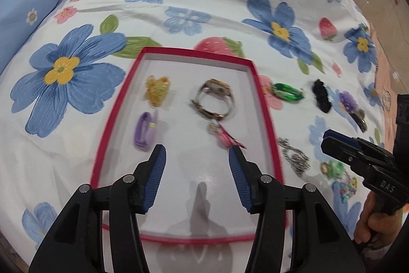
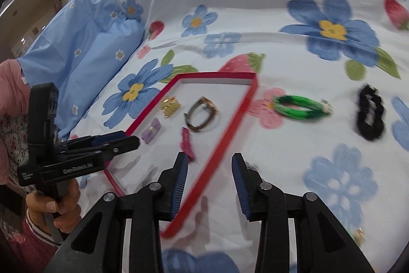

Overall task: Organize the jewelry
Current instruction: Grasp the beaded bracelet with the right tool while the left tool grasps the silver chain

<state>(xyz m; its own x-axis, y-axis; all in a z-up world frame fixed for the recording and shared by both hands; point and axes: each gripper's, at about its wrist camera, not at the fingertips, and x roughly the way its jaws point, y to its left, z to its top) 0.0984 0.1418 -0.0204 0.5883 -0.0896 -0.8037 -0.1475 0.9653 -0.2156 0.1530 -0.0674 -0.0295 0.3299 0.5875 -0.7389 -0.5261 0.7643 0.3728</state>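
A red-rimmed white tray [image 1: 265, 104] lies on the floral bedsheet; it also shows in the right wrist view [image 2: 230, 124]. In it lie a yellow clip [image 1: 156, 90], a purple clip [image 1: 144, 131], a watch [image 1: 214, 100] and a pink clip [image 1: 225, 134]. My left gripper [image 1: 197, 157] is open and empty over the tray's near half. My right gripper [image 2: 210, 165] is open and empty over the tray's right rim. On the sheet to the right lie a green bracelet [image 2: 301, 106], a black scrunchie [image 2: 369, 117], a silver chain [image 1: 294, 156] and a green charm piece [image 1: 337, 170].
A light blue pillow [image 2: 84, 55] lies at the left of the bed. A purple flower clip [image 1: 350, 104] lies near the bed's right edge. The right gripper shows at the right of the left wrist view [image 1: 329, 142]. The left gripper shows at the left of the right wrist view [image 2: 133, 141].
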